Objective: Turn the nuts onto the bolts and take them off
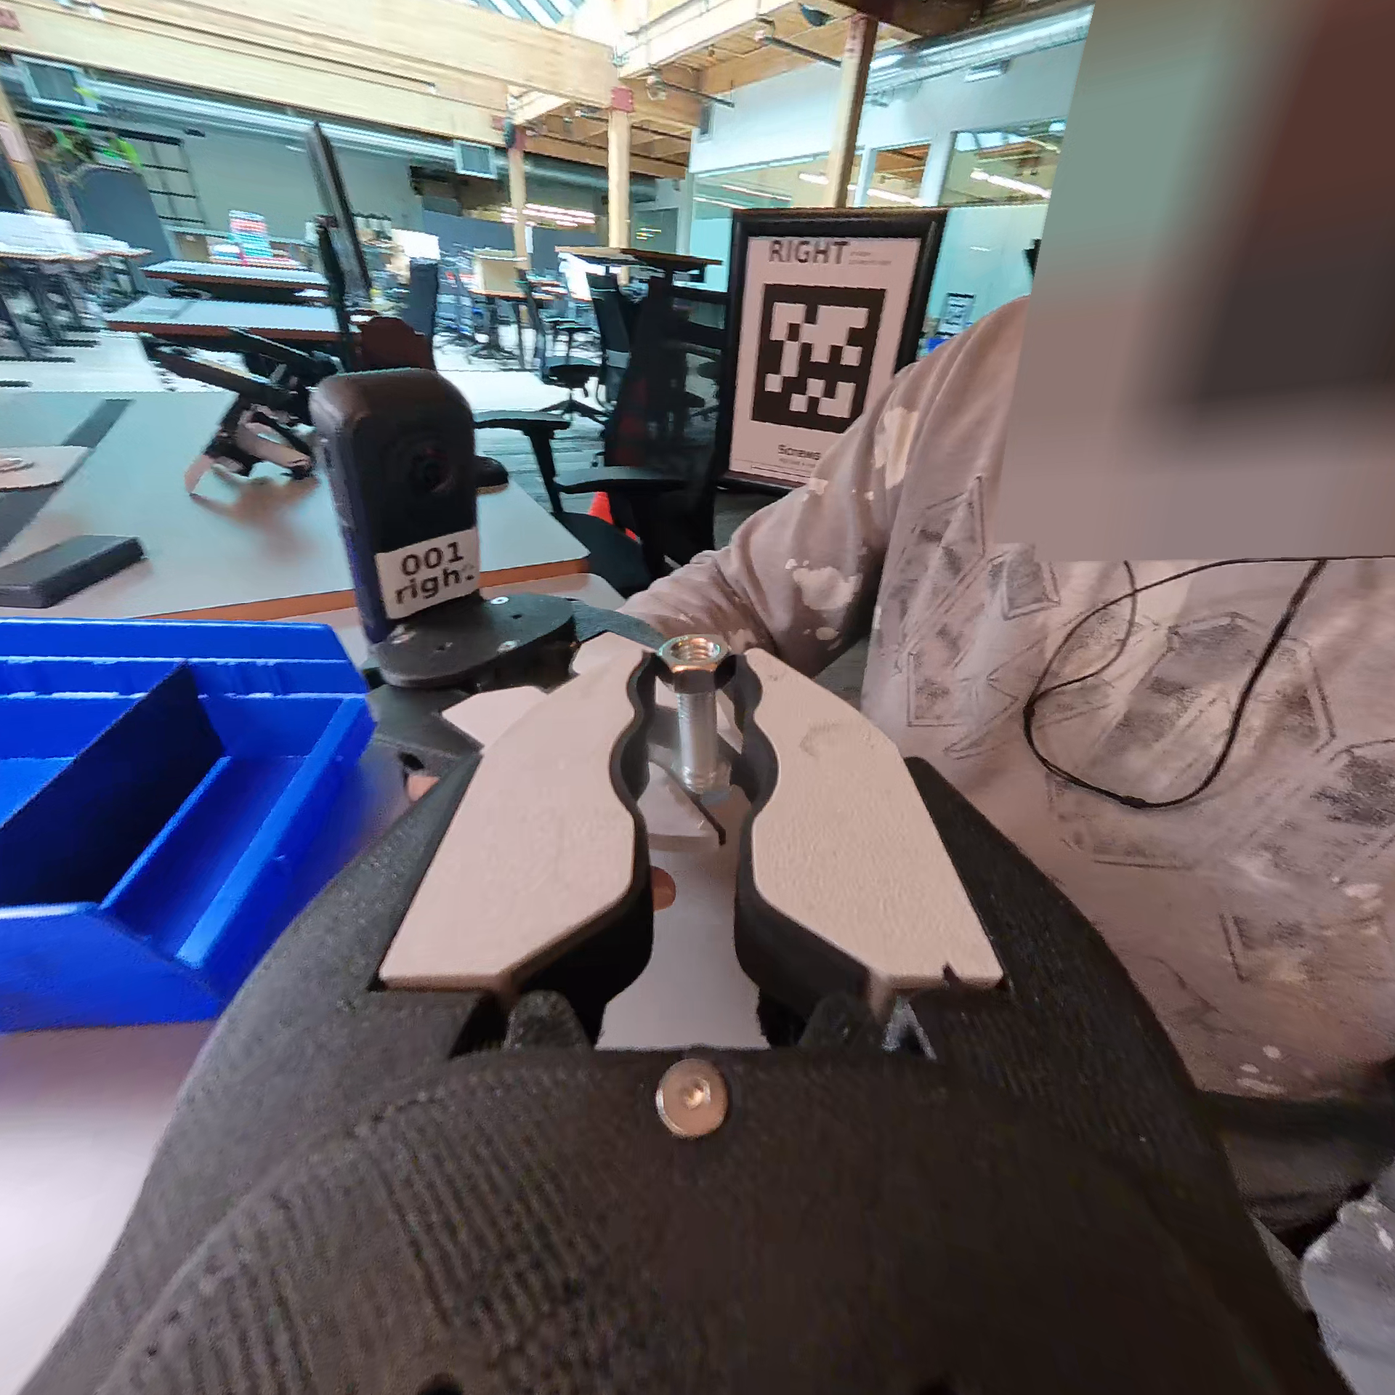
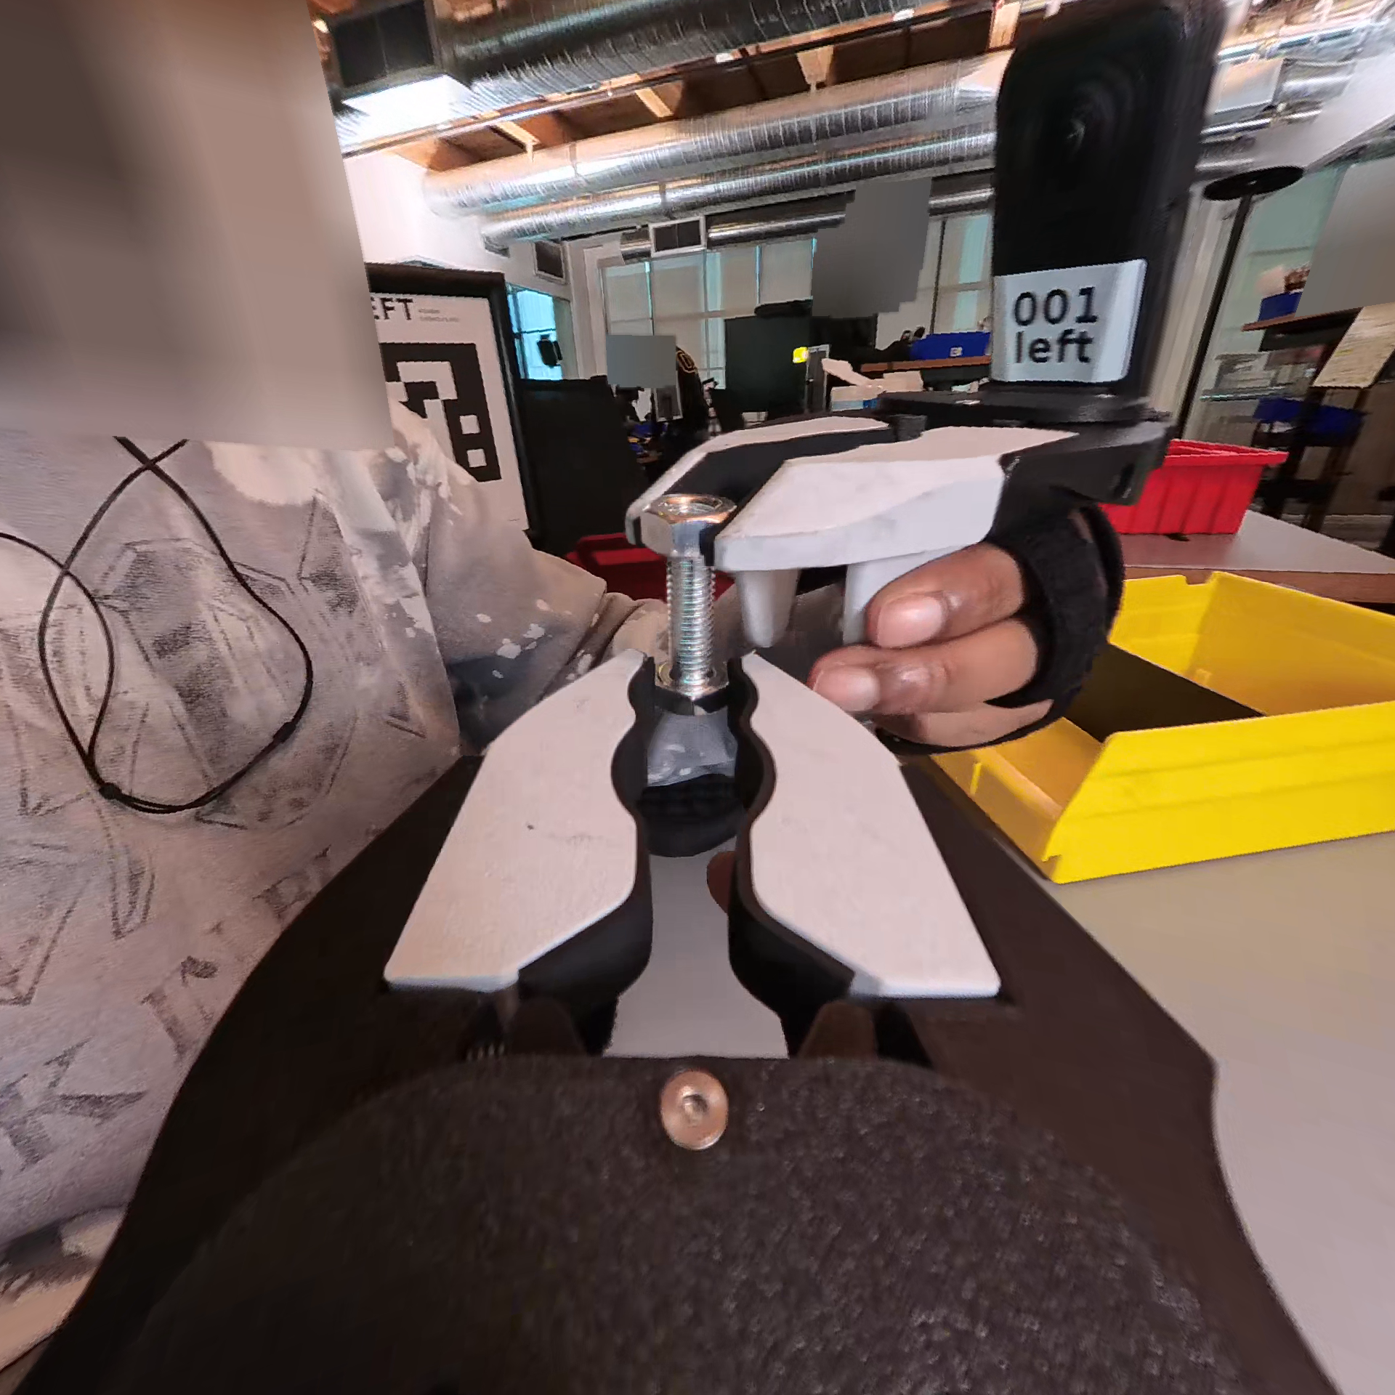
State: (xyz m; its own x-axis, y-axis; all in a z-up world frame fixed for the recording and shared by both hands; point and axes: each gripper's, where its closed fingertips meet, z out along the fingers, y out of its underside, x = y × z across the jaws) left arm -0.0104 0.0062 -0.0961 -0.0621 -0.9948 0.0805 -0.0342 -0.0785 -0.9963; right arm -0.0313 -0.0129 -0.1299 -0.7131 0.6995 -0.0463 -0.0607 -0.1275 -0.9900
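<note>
While our left gripper has its jaws clenched on the bolt head, the right gripper grasps the nut at the bolt's thread tip. We judge turning is in hand; next, rotate the nut squarely.

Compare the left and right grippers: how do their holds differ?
The left gripper clamps the nut atop the bolt; the right gripper clamps the bolt's head below. The left gripper sits higher, reaching in across the right gripper's line. Both are shut, with white fingers.
</note>
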